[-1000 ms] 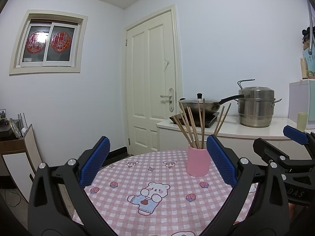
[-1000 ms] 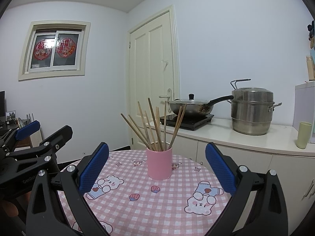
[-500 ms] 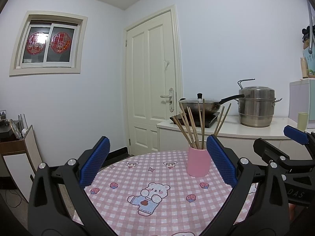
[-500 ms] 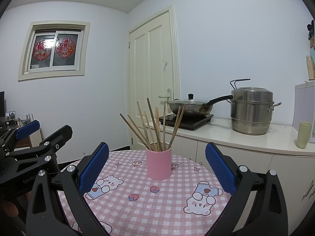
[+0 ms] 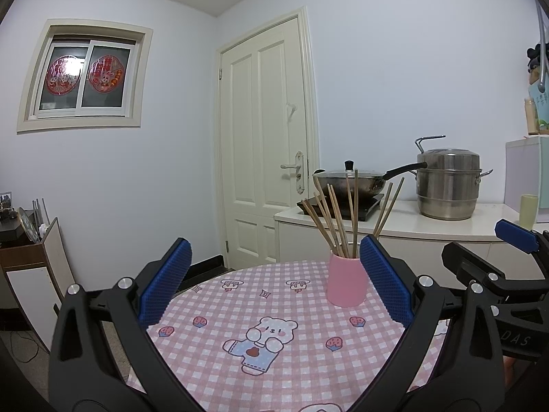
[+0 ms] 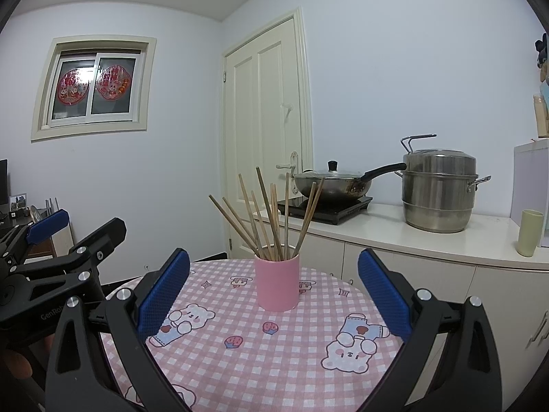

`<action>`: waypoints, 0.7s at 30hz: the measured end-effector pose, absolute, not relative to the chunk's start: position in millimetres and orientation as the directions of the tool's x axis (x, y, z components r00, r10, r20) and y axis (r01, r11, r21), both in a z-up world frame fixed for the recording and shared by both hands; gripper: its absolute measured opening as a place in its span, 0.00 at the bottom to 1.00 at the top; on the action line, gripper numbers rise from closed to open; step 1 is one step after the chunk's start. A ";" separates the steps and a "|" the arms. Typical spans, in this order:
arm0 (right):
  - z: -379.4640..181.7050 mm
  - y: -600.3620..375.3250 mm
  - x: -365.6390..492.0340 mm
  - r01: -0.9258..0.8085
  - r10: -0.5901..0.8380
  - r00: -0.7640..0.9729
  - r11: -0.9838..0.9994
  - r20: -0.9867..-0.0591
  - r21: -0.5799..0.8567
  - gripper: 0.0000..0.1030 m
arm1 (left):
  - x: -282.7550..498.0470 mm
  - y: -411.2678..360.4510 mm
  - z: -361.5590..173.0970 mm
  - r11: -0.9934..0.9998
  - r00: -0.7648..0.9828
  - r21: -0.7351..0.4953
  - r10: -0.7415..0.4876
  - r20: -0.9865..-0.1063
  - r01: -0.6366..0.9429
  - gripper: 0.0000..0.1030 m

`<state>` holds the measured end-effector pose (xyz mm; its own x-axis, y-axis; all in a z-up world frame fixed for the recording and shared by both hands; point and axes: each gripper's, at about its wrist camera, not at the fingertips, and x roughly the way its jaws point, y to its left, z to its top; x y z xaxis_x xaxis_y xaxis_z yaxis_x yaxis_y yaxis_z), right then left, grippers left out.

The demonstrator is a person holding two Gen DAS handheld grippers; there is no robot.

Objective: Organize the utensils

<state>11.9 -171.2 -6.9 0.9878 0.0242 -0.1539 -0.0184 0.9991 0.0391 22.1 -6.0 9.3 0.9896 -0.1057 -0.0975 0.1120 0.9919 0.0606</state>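
A pink cup (image 5: 346, 285) (image 6: 277, 281) stands upright on a round table with a pink checked cloth (image 5: 274, 343) (image 6: 274, 350). Several wooden chopsticks (image 5: 338, 216) (image 6: 267, 216) stand fanned out in it. My left gripper (image 5: 274, 285) is open and empty, held above the near part of the table, with the cup just inside its right finger. My right gripper (image 6: 274, 288) is open and empty, with the cup centred beyond its fingers. Each gripper shows at the edge of the other's view.
A white counter (image 6: 429, 240) behind the table holds a wok on a black hob (image 6: 329, 185), a steel steamer pot (image 6: 437, 192) and a pale green cup (image 6: 530, 228). A white door (image 5: 267, 144) stands behind. A low cabinet (image 5: 31, 267) is at the left.
Both views have shifted very slightly; the grippers stay open and the cup and chopsticks have not moved.
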 end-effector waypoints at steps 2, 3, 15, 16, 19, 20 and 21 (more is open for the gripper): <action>-7.4 -171.3 12.1 -0.018 0.024 0.988 0.999 -0.155 0.040 0.92 | 22.6 -5.7 8.8 0.992 0.990 0.059 -0.105 -0.098 0.111 0.94; -7.4 -171.4 12.0 -0.019 0.025 0.988 0.999 -0.155 0.041 0.92 | 22.8 -5.6 8.7 0.992 0.990 0.058 -0.106 -0.098 0.112 0.94; -12.8 -170.1 13.1 -0.014 0.022 0.986 0.999 -0.163 0.046 0.92 | 22.4 -6.2 5.8 0.992 0.990 0.065 -0.097 -0.104 0.104 0.94; -13.0 -170.1 12.9 -0.014 0.021 0.986 0.999 -0.163 0.046 0.92 | 22.8 -6.9 6.3 0.993 0.990 0.065 -0.097 -0.104 0.104 0.94; -13.2 -170.2 12.9 -0.014 0.021 0.986 0.999 -0.164 0.047 0.92 | 23.0 -7.0 6.3 0.992 0.990 0.065 -0.097 -0.105 0.104 0.94; -13.4 -170.2 12.8 -0.013 0.021 0.986 0.999 -0.164 0.047 0.92 | 22.8 -7.0 6.3 0.992 0.990 0.065 -0.097 -0.105 0.104 0.94; -13.8 -169.9 12.6 -0.013 0.020 0.986 0.999 -0.165 0.048 0.92 | 22.7 -6.8 6.3 0.992 0.990 0.066 -0.097 -0.106 0.104 0.94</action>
<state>12.6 -169.9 -13.8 0.9861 0.0204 -0.1648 -0.0127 0.9988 0.0475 22.7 -6.8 6.3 0.9897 -0.0965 -0.1058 0.1038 0.9924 0.0657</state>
